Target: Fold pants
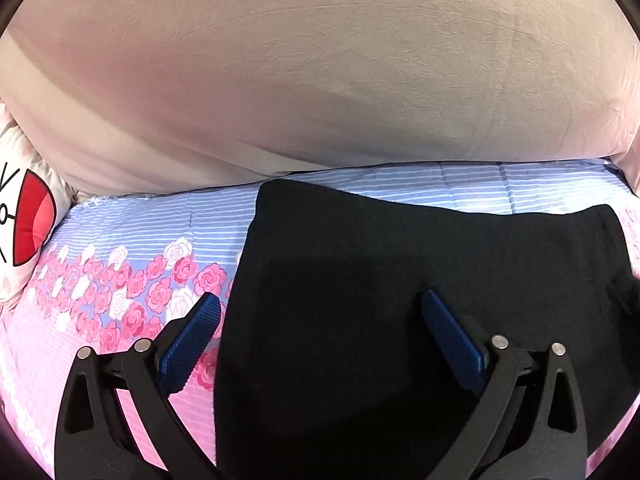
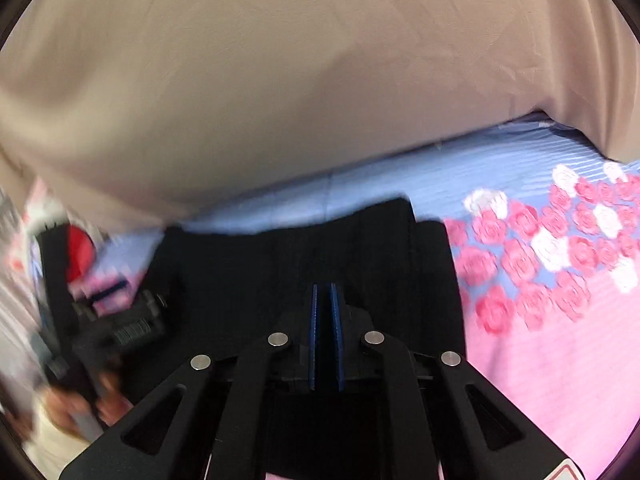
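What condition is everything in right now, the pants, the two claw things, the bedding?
Pants: black, lying folded and flat on the bed.
Left gripper: wide open above the pants, holding nothing.
Right gripper: shut, with nothing visibly between its pads.
Sheet: spread flat, rose-printed, under the pants.
Blanket: beige, bunched up behind the pants.
Pillow: at the left edge, only partly in view.

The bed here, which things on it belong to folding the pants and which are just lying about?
Part of the job:
- black pants, lying flat on the sheet
- left tool, open over the pants
- right tool, shut above the pants

Just lying about:
- floral bedsheet
- beige cover behind
- cartoon pillow at the left edge
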Tool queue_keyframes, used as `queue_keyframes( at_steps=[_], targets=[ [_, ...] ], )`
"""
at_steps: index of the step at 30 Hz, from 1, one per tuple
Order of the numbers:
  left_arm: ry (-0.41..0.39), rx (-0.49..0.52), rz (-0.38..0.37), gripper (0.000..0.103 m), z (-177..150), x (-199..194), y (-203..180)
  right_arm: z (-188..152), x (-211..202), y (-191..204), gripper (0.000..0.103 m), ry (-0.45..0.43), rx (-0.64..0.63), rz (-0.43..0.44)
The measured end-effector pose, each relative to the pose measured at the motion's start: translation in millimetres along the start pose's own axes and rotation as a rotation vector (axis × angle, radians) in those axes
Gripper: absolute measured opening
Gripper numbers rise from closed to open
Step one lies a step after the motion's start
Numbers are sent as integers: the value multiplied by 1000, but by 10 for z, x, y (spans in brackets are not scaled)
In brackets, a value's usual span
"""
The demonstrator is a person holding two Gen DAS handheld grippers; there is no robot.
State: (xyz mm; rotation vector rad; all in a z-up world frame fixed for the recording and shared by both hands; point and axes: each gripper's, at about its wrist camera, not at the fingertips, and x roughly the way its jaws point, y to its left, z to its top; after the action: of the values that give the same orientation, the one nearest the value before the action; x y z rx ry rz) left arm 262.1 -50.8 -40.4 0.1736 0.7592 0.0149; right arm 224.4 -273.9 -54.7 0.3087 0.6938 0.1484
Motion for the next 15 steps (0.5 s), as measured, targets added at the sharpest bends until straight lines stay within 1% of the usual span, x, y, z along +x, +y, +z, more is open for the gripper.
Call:
queue_keyframes(
  at_steps=[1,2,4,5,6,8,9,10,11,13,14,15],
  targets=[
    [2,3,2,98,3,-13,-10,-52,28,-22,0,4,-8,-16],
    [3,7,5,98,8,-35,-16,-69,0,-46,0,-2,14,-4],
    [-4,13,5,98,3,-82,2,-57,-116,-20,5,-4,43,5],
    [-9,15,4,98,-3,-126,11,-54,-214,21,8,-23,26,11],
    [-12,13,2,98,-12,-159,19,-71,-274,74,8,-34,8,7],
    [-15,12,-5,98,-32,-246,35,-145,-348,106,8,-32,-24,-12],
    [-16,12,-3,98,-44,-272,45,-208,-302,94,1,-12,-45,-46],
    [-19,13,-3,98,-62,-311,49,-248,-262,21,0,6,-44,-69],
    [-17,15,1,98,-83,-343,54,-283,-231,-70,0,6,-19,-52],
    [-16,18,-1,98,-128,-421,72,-270,-273,-98,0,11,51,-8],
    [-18,18,-2,98,-152,-460,93,-251,-354,-104,10,7,67,3],
    [-18,12,-10,98,-195,-532,137,-242,-469,-79,15,-18,59,-4]
  ],
)
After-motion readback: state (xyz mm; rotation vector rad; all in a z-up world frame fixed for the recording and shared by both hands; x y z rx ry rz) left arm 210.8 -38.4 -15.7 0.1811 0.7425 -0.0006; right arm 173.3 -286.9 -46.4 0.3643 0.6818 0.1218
